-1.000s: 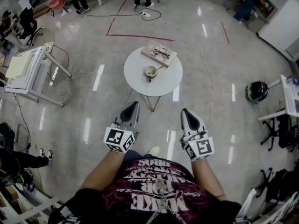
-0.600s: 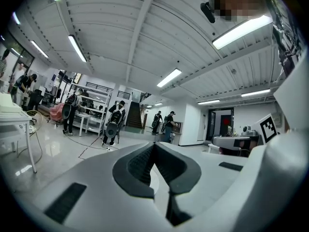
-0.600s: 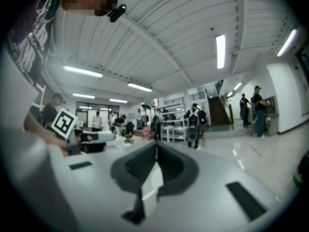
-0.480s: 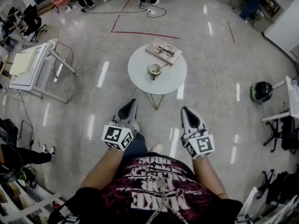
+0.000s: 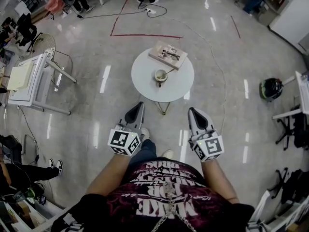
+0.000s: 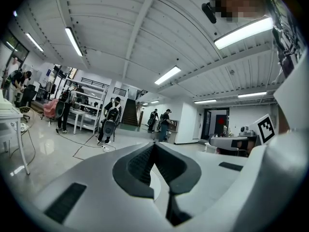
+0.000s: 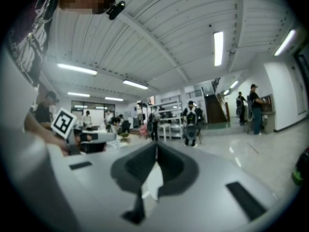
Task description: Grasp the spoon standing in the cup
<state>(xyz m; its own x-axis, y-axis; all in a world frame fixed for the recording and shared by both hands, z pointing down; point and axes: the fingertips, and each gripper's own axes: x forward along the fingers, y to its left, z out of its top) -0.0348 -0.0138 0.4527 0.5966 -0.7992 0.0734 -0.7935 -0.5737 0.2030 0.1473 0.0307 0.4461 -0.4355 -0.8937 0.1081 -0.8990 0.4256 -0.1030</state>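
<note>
Polished floor surrounds the round white tabletop (image 5: 177, 84) carrying the cup (image 5: 159, 75) with its spoon (image 5: 167, 71). Your left gripper (image 5: 140, 106) and right gripper (image 5: 192, 110) hover short of it, jaws clenched on nothing.

Cup (image 5: 159, 75) and table (image 5: 181, 83) slightly nearer

- Your left gripper (image 6: 154, 146) points out across the room, its jaws closed tip to tip with nothing between them.
- At ten o'clock, a person (image 6: 112, 121) in dark clothes stands on the glossy floor (image 6: 48, 151).
- At nine o'clock, a white table (image 6: 8, 114) meets the edge.
- At three o'clock, a marker cube (image 6: 266, 128) shows.
- At one o'clock, a strip light (image 6: 244, 32) glows on the ribbed ceiling (image 6: 120, 28).
</note>
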